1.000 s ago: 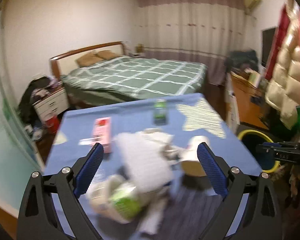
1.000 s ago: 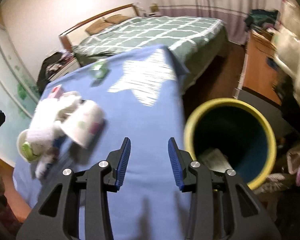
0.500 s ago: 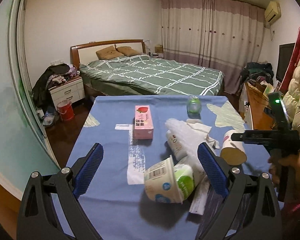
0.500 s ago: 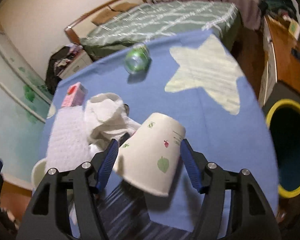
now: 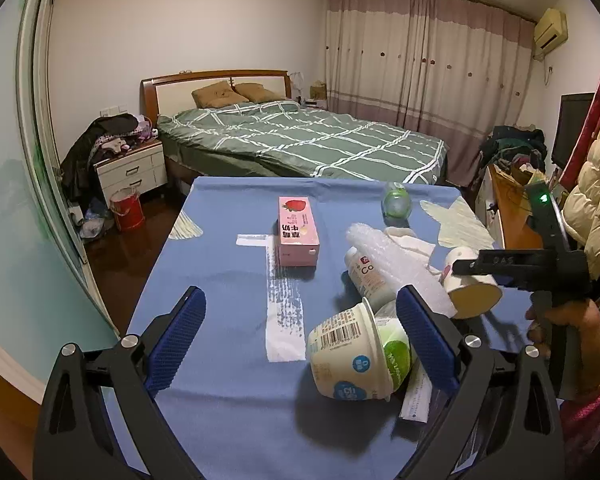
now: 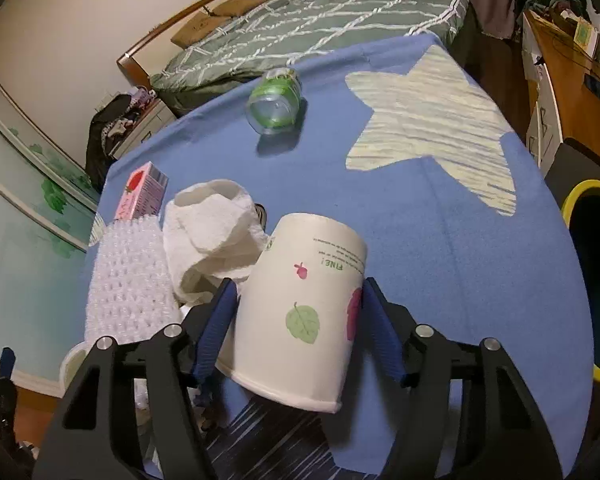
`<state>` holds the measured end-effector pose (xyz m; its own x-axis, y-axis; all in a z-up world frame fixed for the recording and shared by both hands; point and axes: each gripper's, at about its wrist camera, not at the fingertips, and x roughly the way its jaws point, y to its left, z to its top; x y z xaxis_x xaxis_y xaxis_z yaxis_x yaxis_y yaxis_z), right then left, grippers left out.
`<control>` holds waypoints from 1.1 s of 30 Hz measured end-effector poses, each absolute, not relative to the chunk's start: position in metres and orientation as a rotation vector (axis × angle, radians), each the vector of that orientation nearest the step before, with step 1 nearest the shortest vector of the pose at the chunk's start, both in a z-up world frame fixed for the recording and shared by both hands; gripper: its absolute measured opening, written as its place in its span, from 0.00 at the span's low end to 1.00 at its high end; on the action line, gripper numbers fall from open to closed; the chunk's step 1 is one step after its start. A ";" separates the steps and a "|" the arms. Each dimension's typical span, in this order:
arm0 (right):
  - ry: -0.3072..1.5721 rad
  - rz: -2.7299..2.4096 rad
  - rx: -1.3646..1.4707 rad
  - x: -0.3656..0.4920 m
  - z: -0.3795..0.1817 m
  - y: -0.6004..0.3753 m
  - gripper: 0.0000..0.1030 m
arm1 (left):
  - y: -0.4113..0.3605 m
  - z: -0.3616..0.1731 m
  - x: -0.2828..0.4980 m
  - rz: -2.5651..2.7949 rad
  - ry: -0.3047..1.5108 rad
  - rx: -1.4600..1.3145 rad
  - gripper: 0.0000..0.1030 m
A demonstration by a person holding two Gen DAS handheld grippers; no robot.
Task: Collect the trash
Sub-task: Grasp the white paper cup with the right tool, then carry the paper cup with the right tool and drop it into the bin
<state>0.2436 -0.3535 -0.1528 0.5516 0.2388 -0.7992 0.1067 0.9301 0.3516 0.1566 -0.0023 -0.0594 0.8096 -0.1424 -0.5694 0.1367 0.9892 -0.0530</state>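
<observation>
Trash lies on a blue tablecloth [image 5: 228, 288]. My right gripper [image 6: 296, 320] has its jaws around a white paper cup [image 6: 304, 316] with leaf prints, lying on its side; the pads touch its sides. The cup also shows in the left wrist view [image 5: 472, 284]. My left gripper [image 5: 300, 336] is open and empty above the near table edge. A yogurt cup [image 5: 352, 356] lies by its right finger. A pink carton [image 5: 298, 230], a green plastic bottle [image 5: 396, 200], bubble wrap [image 6: 130, 280] and a crumpled white tissue [image 6: 212, 232] lie nearby.
A trash bin with a yellow rim [image 6: 592, 276] stands on the floor right of the table. A bed [image 5: 300, 140] is beyond the table, a nightstand [image 5: 128, 172] at left, a wooden desk [image 5: 512, 216] at right.
My right gripper swung from the bin over to the paper cup and closed its jaws in around it. My left gripper pulled back and now holds steady.
</observation>
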 end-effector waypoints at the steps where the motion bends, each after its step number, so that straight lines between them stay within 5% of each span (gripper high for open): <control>1: 0.976 0.070 0.375 0.240 -0.149 -0.355 0.59 | -0.003 -0.060 0.157 -0.150 0.611 -0.008 0.92; 20: 0.799 -0.325 0.456 0.170 -0.129 -0.528 0.60 | -0.042 -0.067 0.151 -0.212 0.620 0.038 0.92; 33: 0.883 -0.568 0.503 0.168 -0.173 -0.631 0.64 | -0.059 -0.080 0.149 -0.253 0.661 0.080 0.92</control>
